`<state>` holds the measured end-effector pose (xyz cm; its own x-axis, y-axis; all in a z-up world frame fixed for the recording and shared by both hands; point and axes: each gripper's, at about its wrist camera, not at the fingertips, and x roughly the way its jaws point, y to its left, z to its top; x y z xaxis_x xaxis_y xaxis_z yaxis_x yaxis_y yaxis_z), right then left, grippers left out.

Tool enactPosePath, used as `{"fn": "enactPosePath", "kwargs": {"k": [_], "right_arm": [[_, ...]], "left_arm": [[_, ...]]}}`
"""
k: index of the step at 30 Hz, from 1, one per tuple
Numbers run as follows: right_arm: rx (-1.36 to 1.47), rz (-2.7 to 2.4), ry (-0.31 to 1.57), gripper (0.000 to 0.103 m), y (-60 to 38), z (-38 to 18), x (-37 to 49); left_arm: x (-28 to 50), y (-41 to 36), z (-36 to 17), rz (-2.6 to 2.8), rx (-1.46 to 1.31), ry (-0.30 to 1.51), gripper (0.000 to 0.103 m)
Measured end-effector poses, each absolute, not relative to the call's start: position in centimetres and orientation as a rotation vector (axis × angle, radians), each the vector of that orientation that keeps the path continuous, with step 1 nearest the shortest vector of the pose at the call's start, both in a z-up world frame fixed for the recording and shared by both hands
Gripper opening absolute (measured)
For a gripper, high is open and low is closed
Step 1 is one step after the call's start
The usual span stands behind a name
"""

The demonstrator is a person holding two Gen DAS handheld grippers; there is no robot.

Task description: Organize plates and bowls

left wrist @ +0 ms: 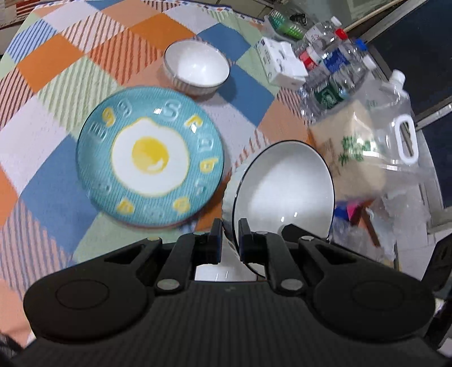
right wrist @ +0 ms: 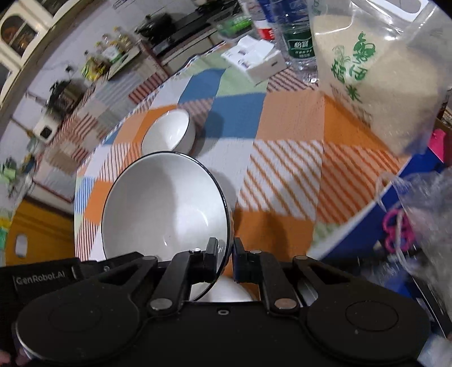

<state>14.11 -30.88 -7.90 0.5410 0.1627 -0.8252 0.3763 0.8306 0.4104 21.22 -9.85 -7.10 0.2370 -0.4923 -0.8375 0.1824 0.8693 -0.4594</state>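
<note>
Only the left wrist view shows the blue round fried-egg plate [left wrist: 150, 157]. Each tongs, left [left wrist: 228, 235] and right [right wrist: 226, 255], clamps a glossy white black-rimmed bowl [left wrist: 285, 189] [right wrist: 165, 206] by the rim, tilted.

A round surface [right wrist: 282, 118] under a patchwork cloth of orange, blue, green and striped squares. Beyond it, a pale wall [right wrist: 70, 42], a low counter [right wrist: 124, 65] holding bottles and a plant, a dark stove [right wrist: 180, 25], and a glass-doored cabinet [right wrist: 19, 31] at upper left.
</note>
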Motion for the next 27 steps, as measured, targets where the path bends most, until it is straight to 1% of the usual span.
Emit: {"fn": "enactPosePath", "kwargs": {"k": [6, 8, 11, 16, 27], "right_arm": [[0.558, -0.100, 1.040, 0.013, -29.6, -8.1, 11.9], [0.538, -0.094, 1.054, 0.013, -29.1, -8.5, 11.4], [0.540, -0.088, 1.072, 0.013, -29.0, -9.5, 11.2], [0.482, -0.087, 1.103, 0.012, -28.4, -10.4, 11.1], [0.216, -0.059, 1.117, 0.011, -26.0, -11.5, 11.7]], "left_arm": [[17.6, -8.5, -9.1, -0.440, -0.294, 1.339, 0.010], [17.0, -8.1, -10.3, -0.426, -0.324, 1.399, 0.011], [16.5, -7.7, -11.7, -0.415, -0.358, 1.441, 0.011], [16.2, -7.8, -12.4, -0.400, -0.350, 1.472, 0.011], [16.5, -8.3, -14.4, -0.377, -0.329, 1.522, 0.013]]}}
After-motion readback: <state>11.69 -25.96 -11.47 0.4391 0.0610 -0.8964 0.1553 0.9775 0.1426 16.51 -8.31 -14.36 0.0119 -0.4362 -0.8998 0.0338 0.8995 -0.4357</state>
